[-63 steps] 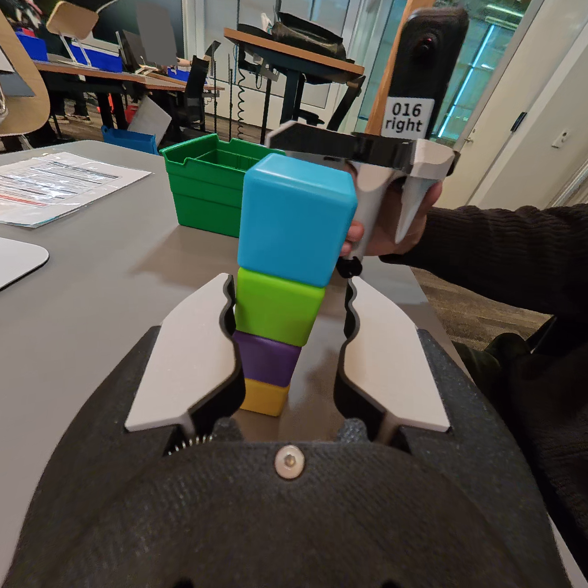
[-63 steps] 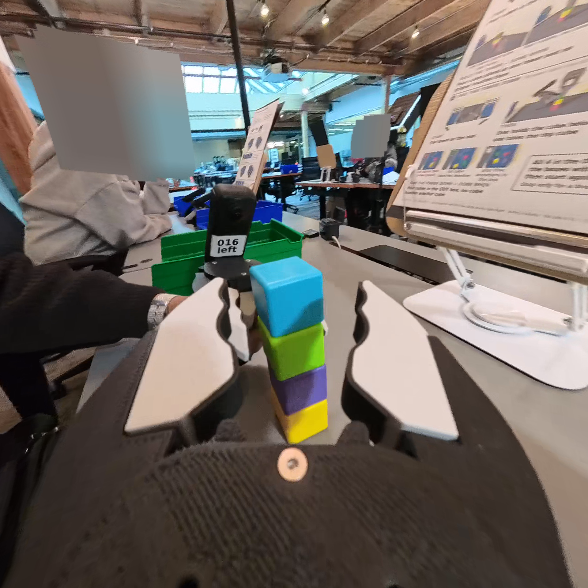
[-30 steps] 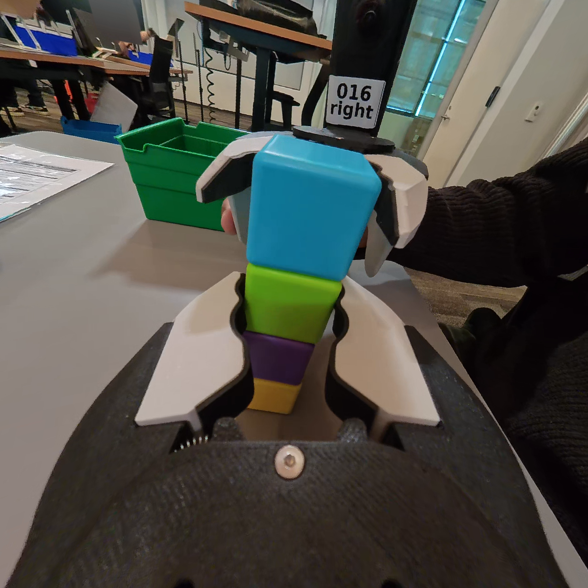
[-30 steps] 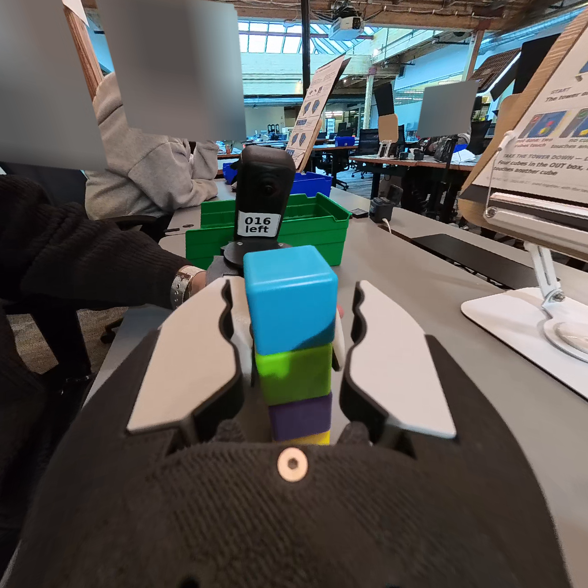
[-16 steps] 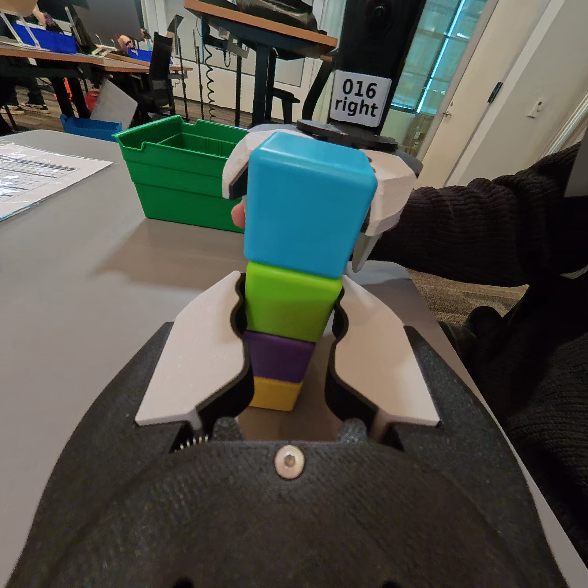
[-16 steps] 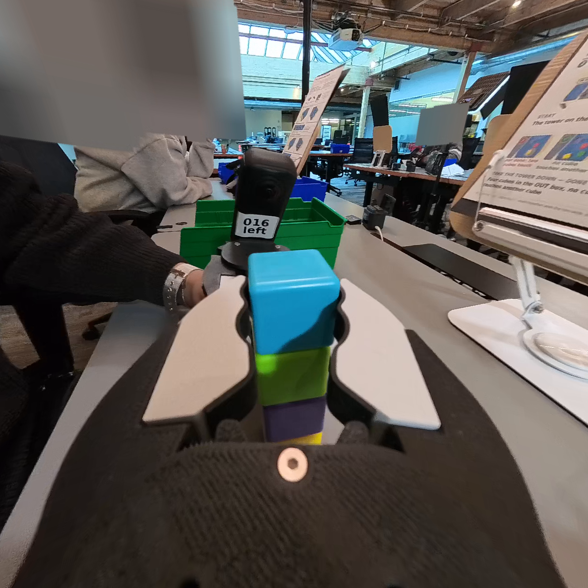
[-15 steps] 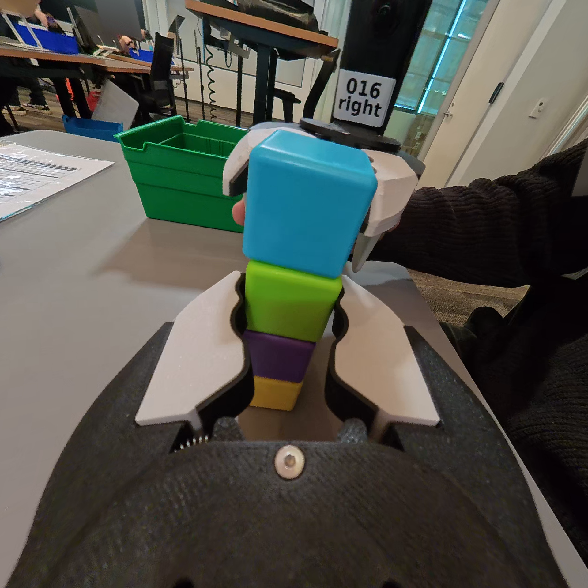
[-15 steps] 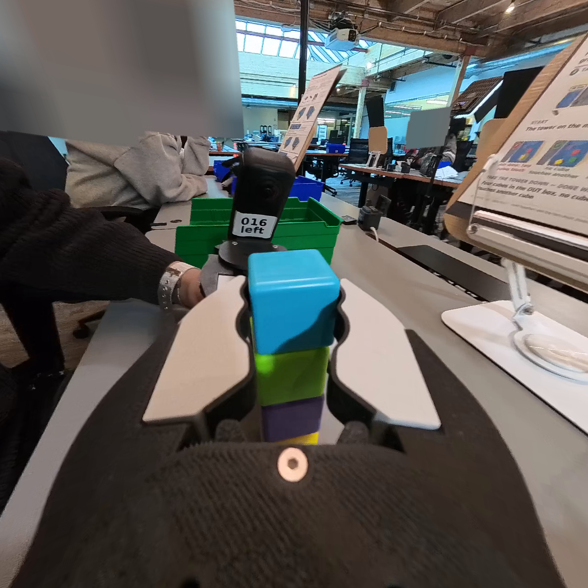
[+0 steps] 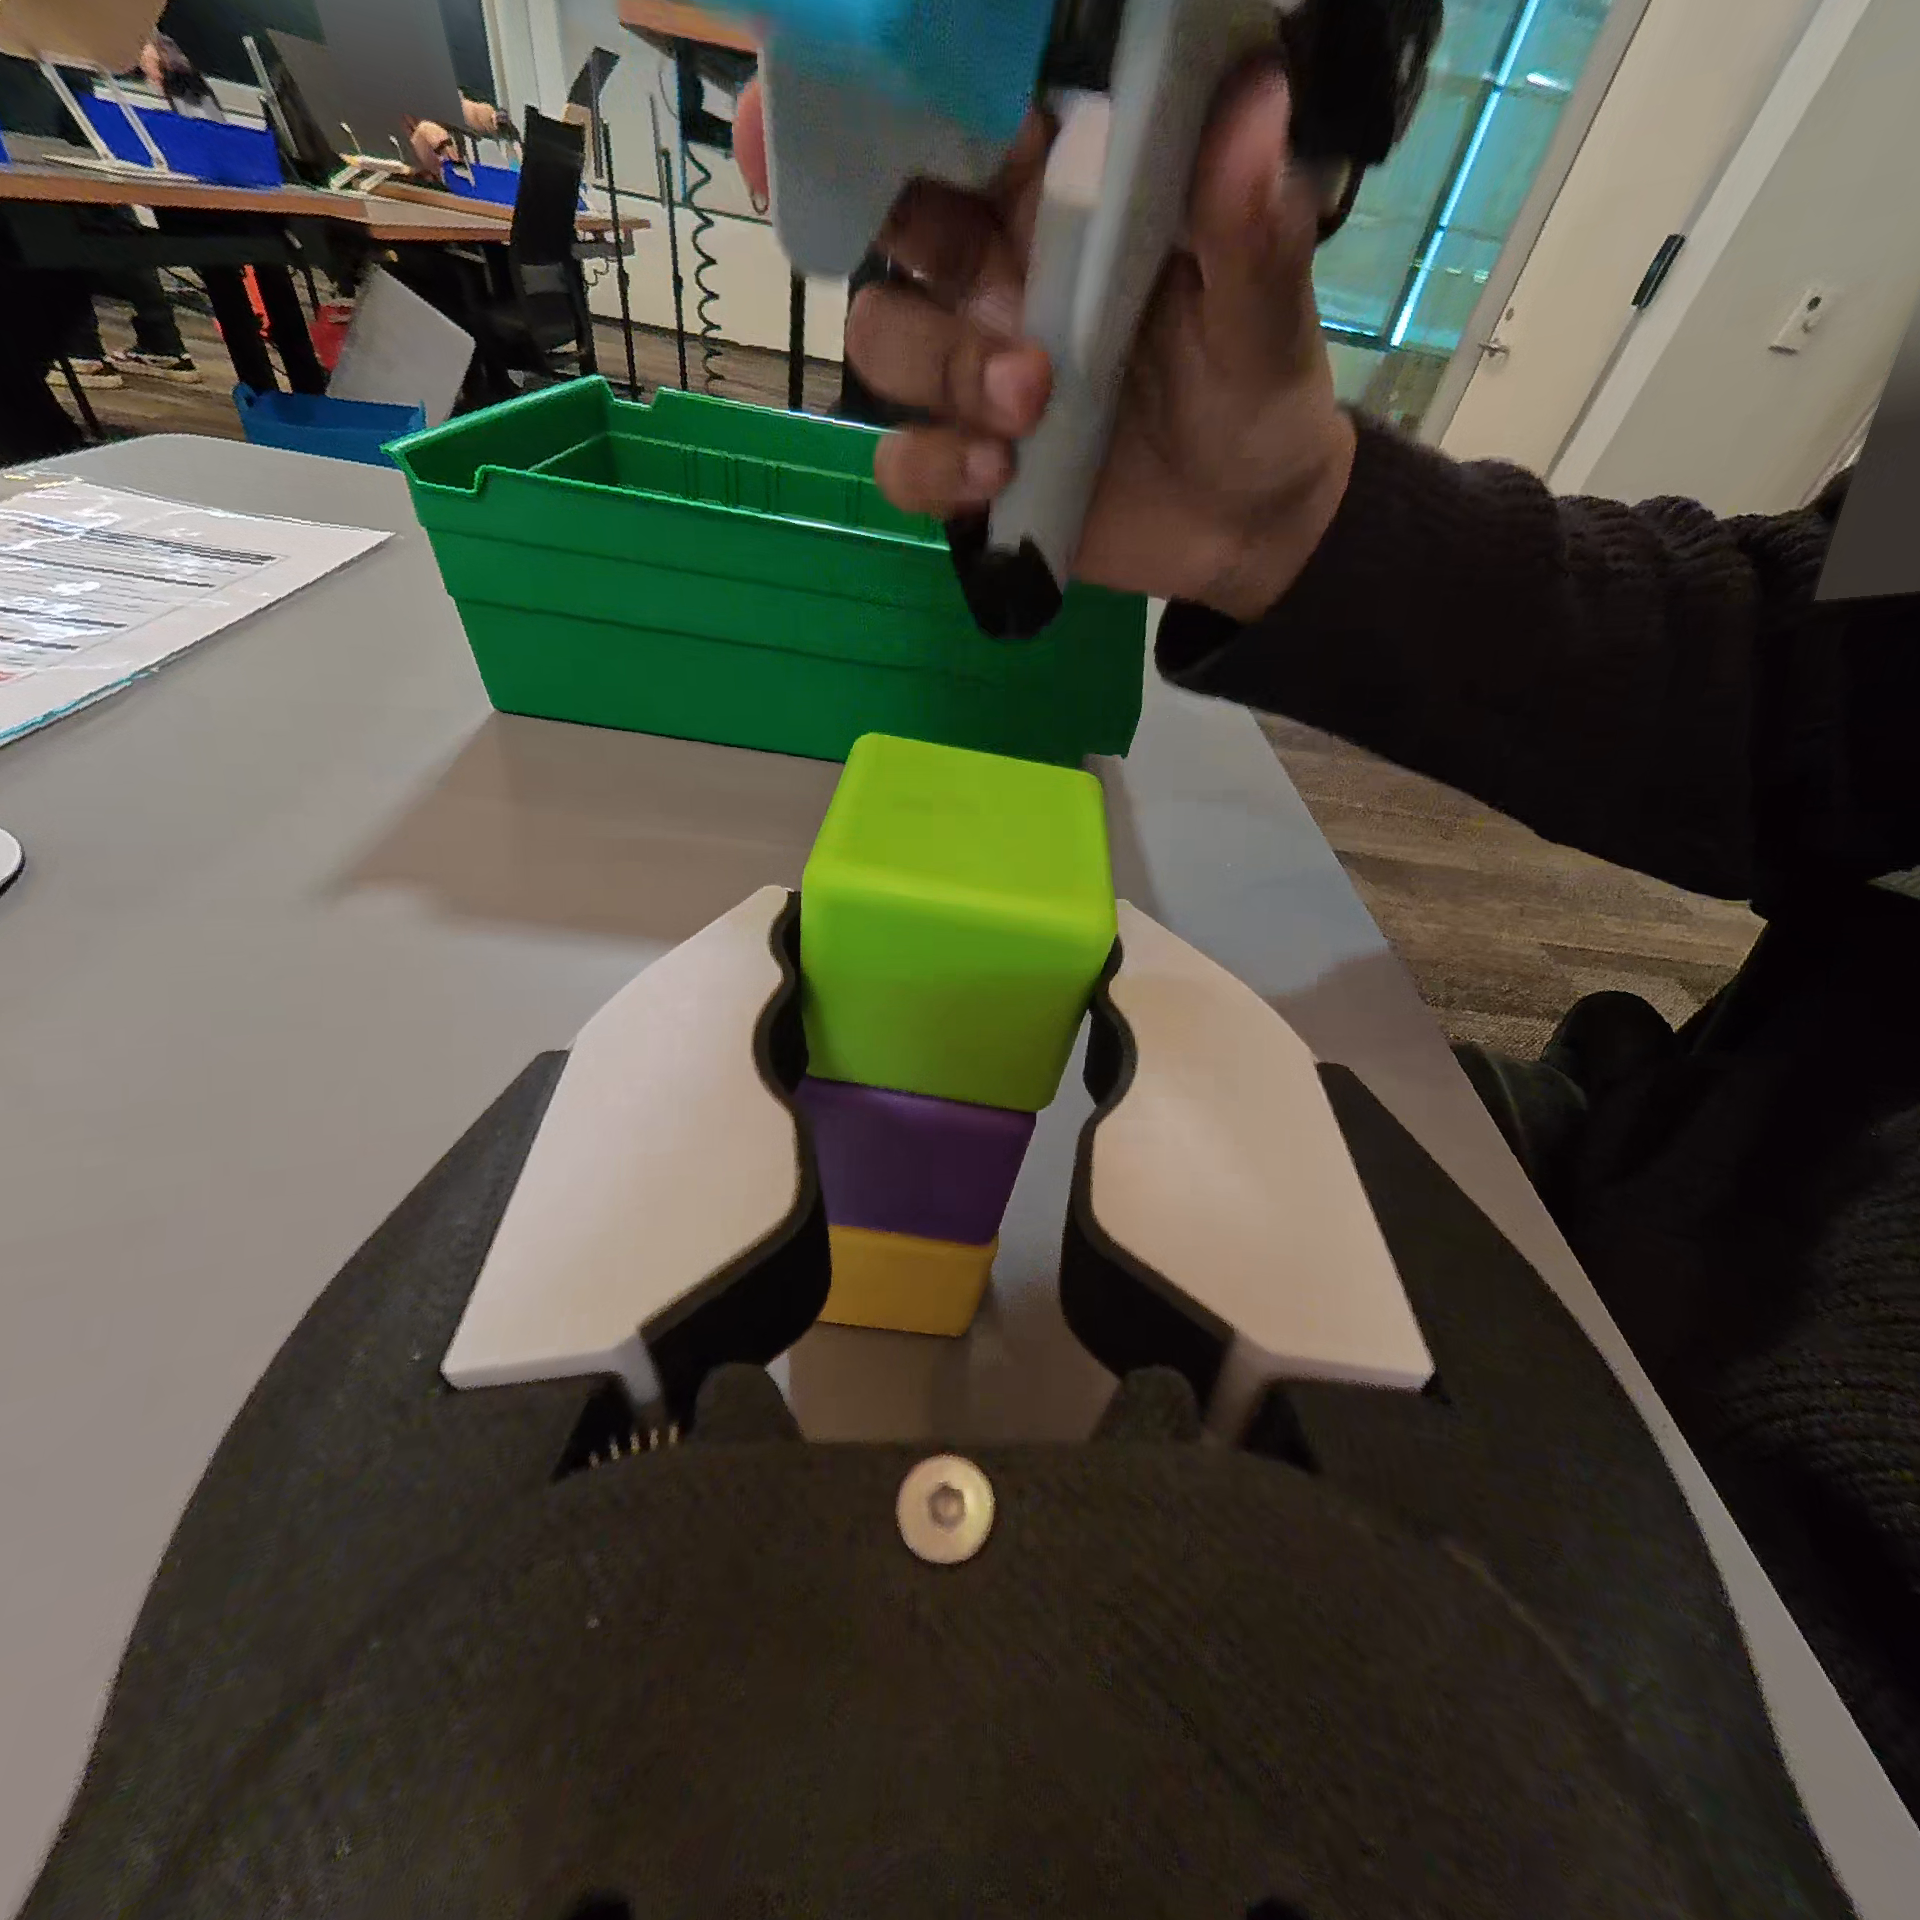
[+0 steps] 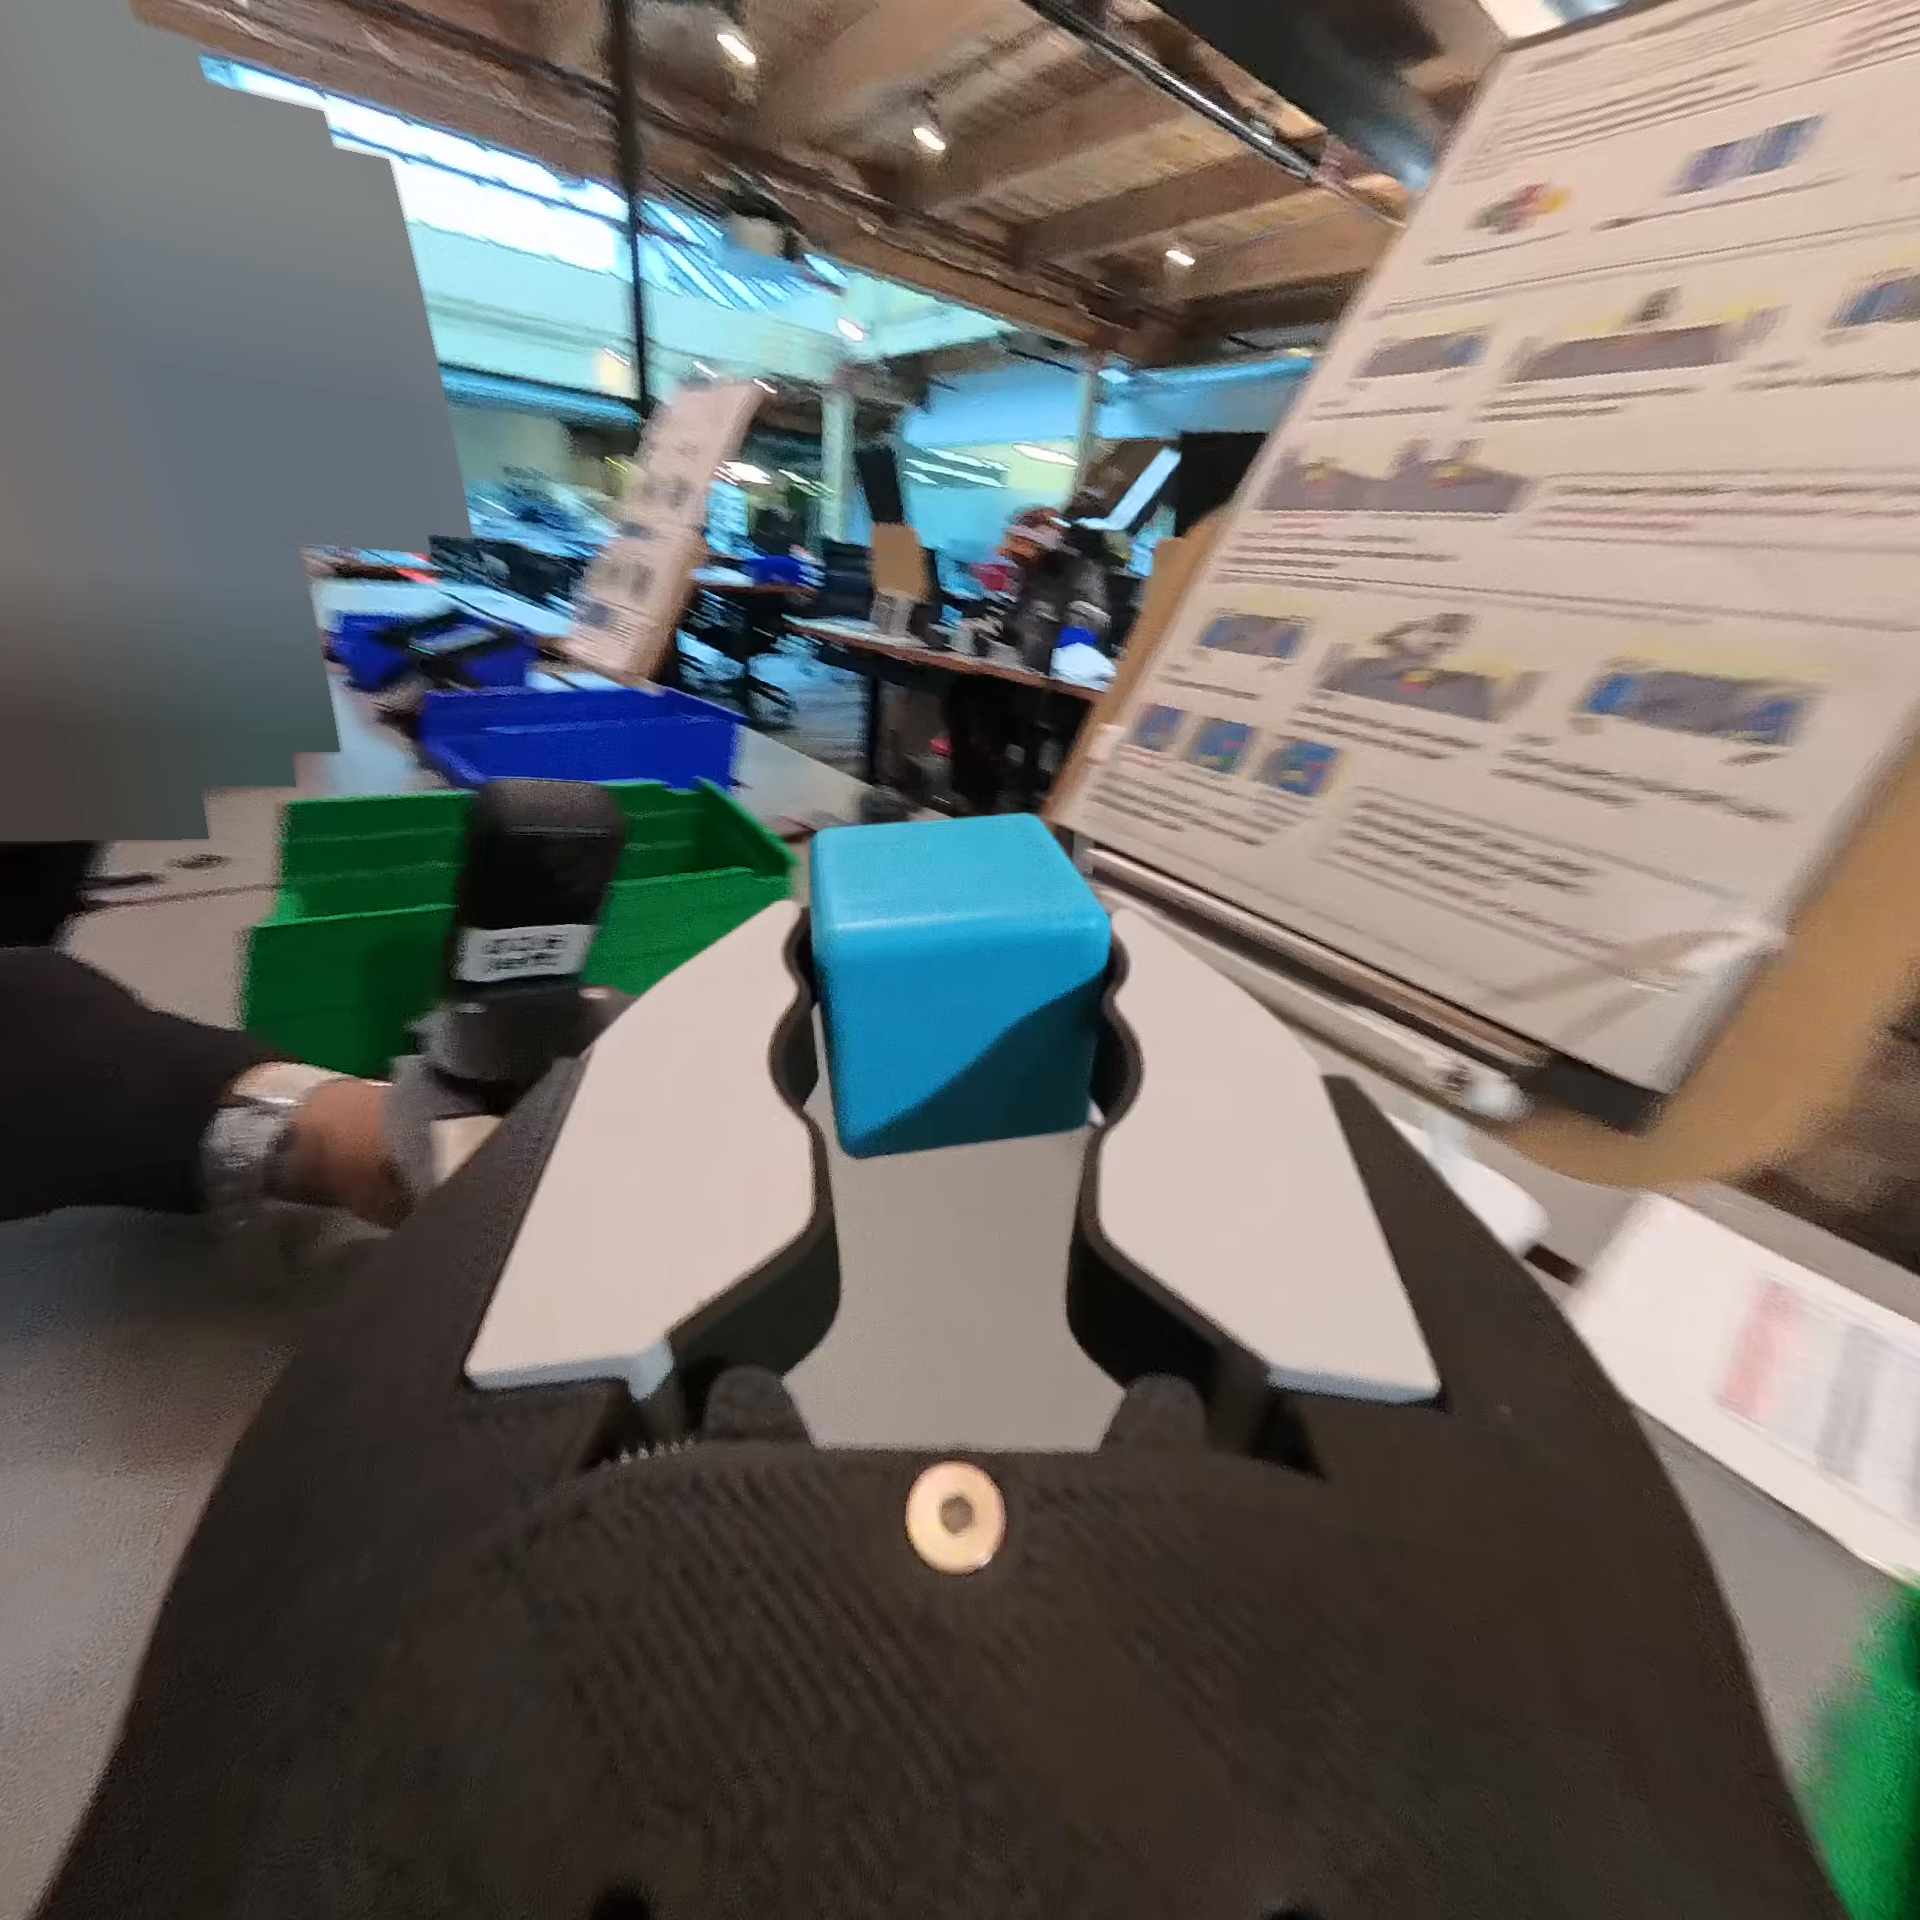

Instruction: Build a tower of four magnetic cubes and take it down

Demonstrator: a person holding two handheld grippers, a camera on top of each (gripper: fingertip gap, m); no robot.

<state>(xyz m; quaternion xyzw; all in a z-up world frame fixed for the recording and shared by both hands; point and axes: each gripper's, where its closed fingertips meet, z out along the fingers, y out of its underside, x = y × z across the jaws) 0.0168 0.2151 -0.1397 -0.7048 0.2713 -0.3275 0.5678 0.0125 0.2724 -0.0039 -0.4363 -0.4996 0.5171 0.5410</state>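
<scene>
Blue cube: clamped between the fingers of your right tongs, clear of the desk, nothing beneath it. In the left wrist view the same cube shows blurred at the top edge, high above the stack, with your right hand wrapped round the handle.

Green cube: top of a three-cube stack, gripped on both sides by your left tongs, fingers closed against its left and right faces. Purple cube directly under it, yellow cube at the bottom, standing on the grey desk.

Green bin: on the desk beyond the stack, open top, near the far edge. In the right wrist view the same bin lies behind your left tongs' black handle at left.

Printed sheet: flat on the desk, far left. Instruction board: propped on a stand at right, tilted back; right wrist view blurred throughout, print not legible
</scene>
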